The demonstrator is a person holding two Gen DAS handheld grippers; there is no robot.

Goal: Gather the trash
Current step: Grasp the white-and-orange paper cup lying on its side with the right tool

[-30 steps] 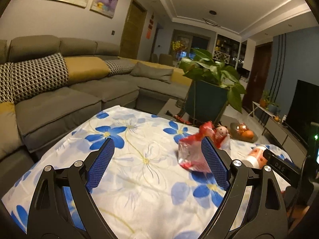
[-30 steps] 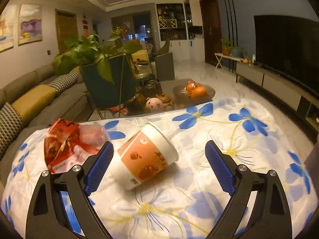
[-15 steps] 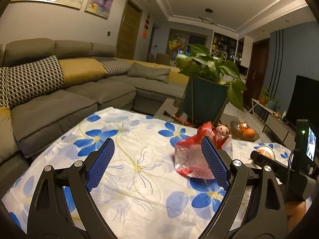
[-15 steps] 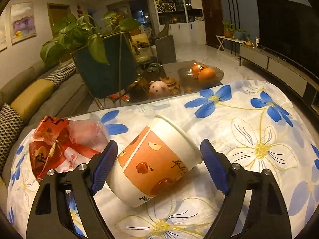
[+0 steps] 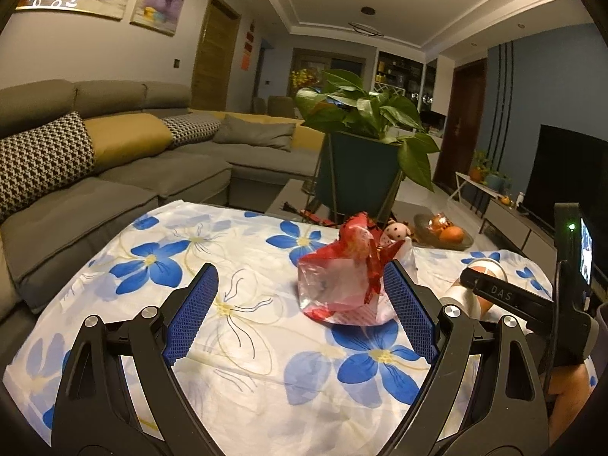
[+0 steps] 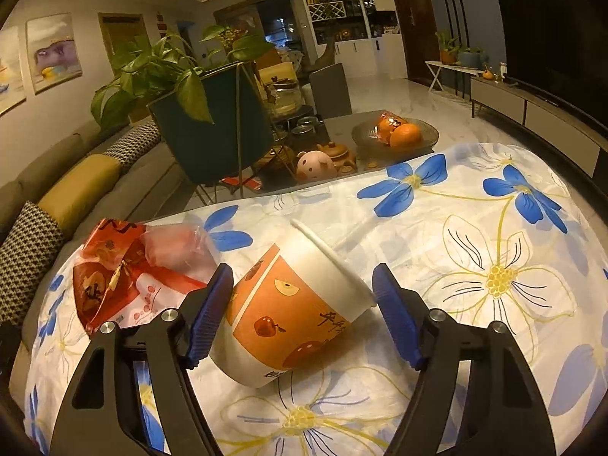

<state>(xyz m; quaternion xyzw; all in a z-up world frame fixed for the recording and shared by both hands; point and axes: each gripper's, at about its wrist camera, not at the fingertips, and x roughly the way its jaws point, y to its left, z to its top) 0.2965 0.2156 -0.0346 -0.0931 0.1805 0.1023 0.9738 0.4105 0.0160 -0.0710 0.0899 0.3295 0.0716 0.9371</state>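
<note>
Closing In on a Tipped Cup

Lying on its side on the floral tablecloth [image 6: 494,228], the paper cup [image 6: 292,311] is sitting between the spread jaws of the right gripper [image 6: 302,309], not yet clamped. Squeezing the thin wall too hard risks crushing it, and an off-centre pinch could be rolling it away. Just beside it, the red wrapper [image 5: 342,285] is resting by one finger of the left gripper [image 5: 300,311], which is hovering low, jaws released and empty.

"DAS" on right gripper [image 5: 501,298] arm; Chinese characters on cup [image 6: 292,311], unreadable.
</note>
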